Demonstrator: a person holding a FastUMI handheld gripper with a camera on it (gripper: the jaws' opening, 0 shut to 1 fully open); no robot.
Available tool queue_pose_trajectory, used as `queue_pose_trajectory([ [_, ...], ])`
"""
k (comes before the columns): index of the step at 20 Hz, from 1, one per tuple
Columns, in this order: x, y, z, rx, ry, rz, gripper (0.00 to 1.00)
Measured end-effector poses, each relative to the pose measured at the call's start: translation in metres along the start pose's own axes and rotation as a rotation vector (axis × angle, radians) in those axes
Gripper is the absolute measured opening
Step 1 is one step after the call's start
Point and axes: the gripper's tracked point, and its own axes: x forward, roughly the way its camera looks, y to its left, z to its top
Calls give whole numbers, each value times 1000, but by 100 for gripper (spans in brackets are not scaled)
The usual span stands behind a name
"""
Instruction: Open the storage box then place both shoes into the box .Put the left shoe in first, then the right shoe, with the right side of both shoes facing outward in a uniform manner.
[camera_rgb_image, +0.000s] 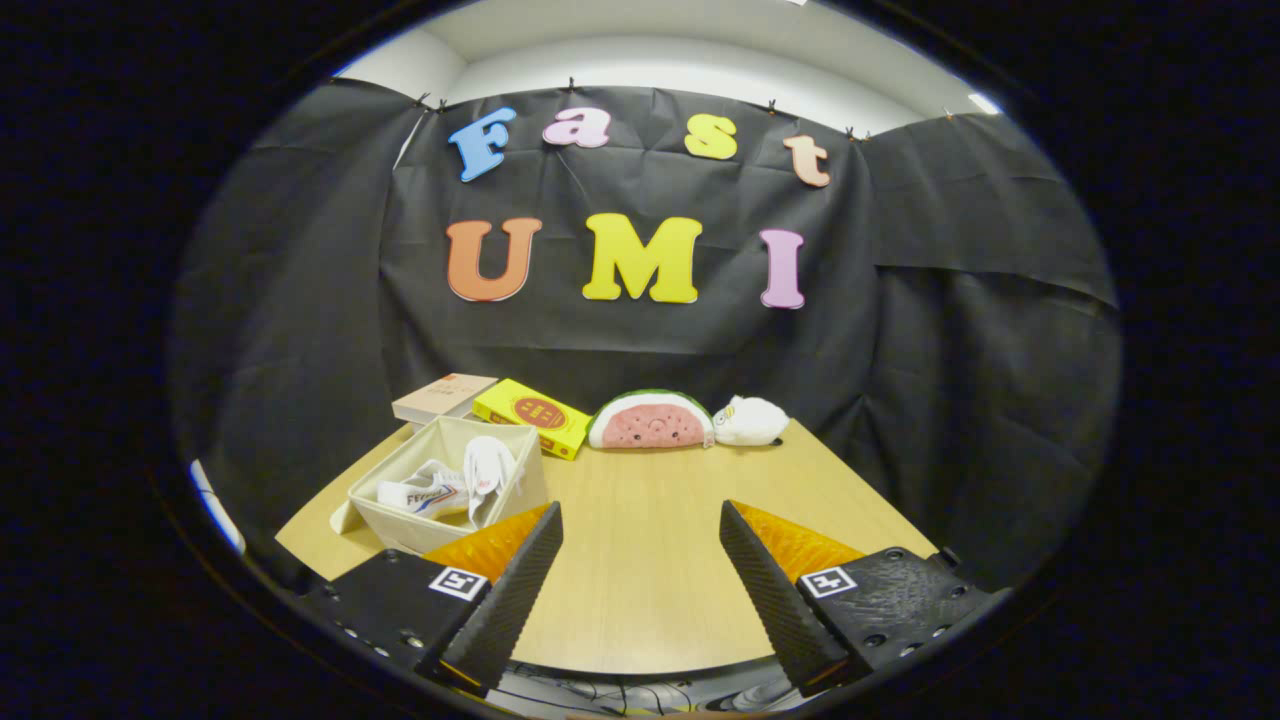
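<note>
A beige fabric storage box (400, 520) stands open on the wooden table (650, 560), just ahead of my left finger. Inside it lie two white shoes: one (425, 493) on its side with coloured stripes, the other (490, 470) standing more upright against the box's right wall. Their exact facing is hard to tell. My gripper (640, 525) is open over the table's near edge, to the right of the box, with nothing between its fingers.
Along the back of the table sit a tan book (443, 396), a yellow box (532, 414), a watermelon-slice plush (650, 421) and a small white plush (750, 421). A pale flap (340, 518) lies by the box's left side.
</note>
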Motion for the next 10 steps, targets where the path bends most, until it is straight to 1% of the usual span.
queue_pose_trajectory([
  [1,-5,-3,-2,-1,-15,-7,98],
  [6,-30,-4,-7,6,-76,-1,98],
  [10,-36,-1,-6,19,-93,-3,97],
])
